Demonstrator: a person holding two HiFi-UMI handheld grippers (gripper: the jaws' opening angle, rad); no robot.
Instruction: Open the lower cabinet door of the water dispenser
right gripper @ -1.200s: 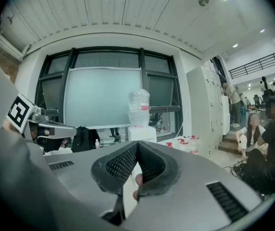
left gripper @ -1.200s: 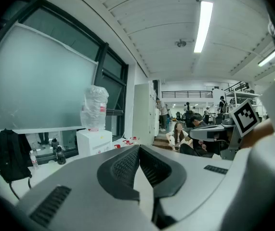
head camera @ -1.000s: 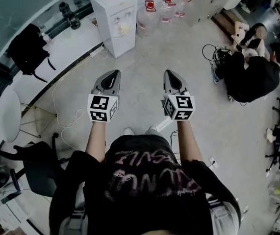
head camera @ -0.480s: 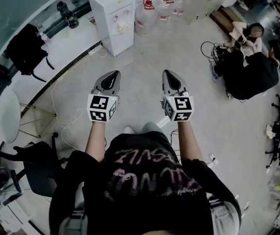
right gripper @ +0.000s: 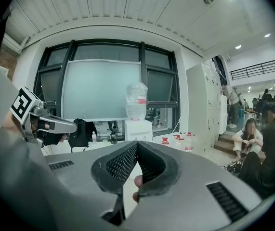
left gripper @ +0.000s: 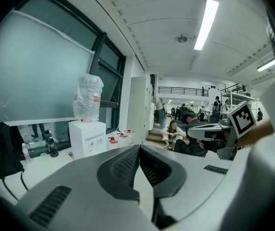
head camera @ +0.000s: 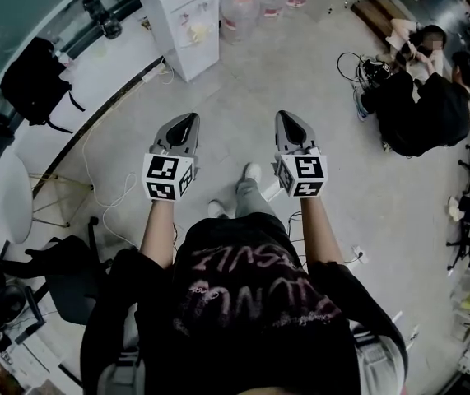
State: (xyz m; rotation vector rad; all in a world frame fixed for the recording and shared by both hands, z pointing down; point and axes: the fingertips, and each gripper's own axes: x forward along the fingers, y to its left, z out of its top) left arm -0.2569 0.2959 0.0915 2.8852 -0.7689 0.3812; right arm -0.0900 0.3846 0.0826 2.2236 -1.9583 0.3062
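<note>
- Leftmost, a black backpack (head camera: 33, 81) sat by the window wall.
- To its right stood the white water dispenser (head camera: 181, 23), well ahead of both grippers, with water jugs (head camera: 236, 15) just beside it.
- The left gripper (head camera: 187, 120) hovered over the floor, jaws pressed together, holding nothing.
- The right gripper (head camera: 288, 118) hung level with it, jaws likewise together and empty.

shirt print (head camera: 251, 282) illegible, no readable text

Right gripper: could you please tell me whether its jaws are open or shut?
Shut: the right gripper shows its jaw tips meeting, with no gap, in its own view.
</note>
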